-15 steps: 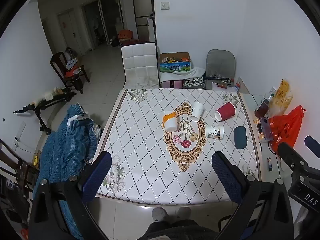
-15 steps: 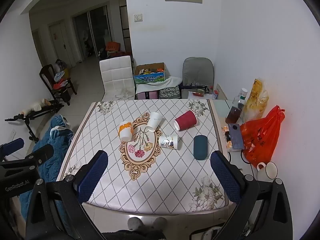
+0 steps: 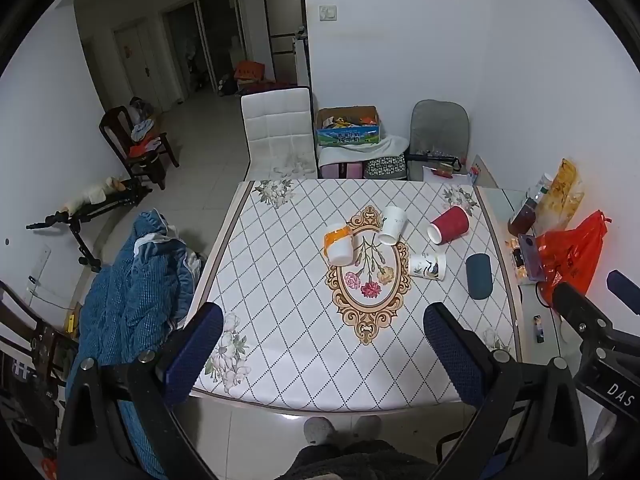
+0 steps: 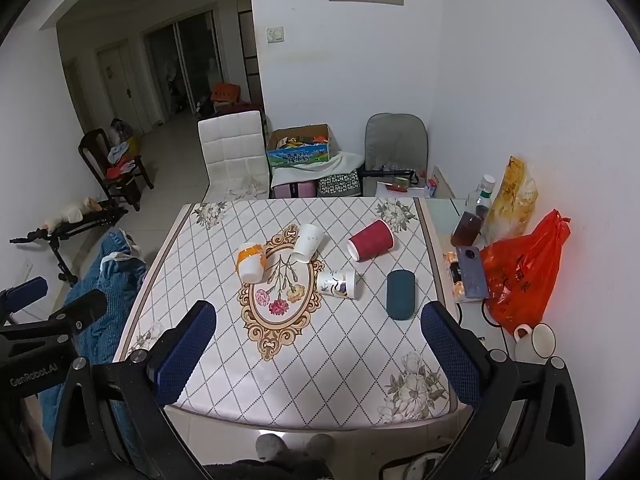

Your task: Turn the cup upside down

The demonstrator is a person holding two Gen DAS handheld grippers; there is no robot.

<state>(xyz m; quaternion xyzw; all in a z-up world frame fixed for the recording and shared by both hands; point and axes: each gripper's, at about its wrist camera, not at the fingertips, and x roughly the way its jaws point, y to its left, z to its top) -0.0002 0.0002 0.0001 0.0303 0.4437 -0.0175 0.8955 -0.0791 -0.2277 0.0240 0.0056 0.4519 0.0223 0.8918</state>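
White walls enclose a tiled room where a table (image 3: 280, 320) wears a diamond-pattern cloth with a floral medallion. Four paper cups lie on their sides around it: an orange-banded cup (image 3: 339, 242), a white cup (image 3: 392, 225), a red cup (image 3: 449, 225) and a bird-print cup (image 3: 428, 266), with a dark teal case (image 3: 479, 276) just beside. Above the near edge, the left gripper (image 3: 322, 354) and right gripper (image 4: 318, 350) hang with jaws wide apart, holding nothing.

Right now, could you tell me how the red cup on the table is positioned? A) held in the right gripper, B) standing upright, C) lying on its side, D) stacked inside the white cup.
C: the red cup lies on its side on the table, its open mouth visible, apart from both grippers.
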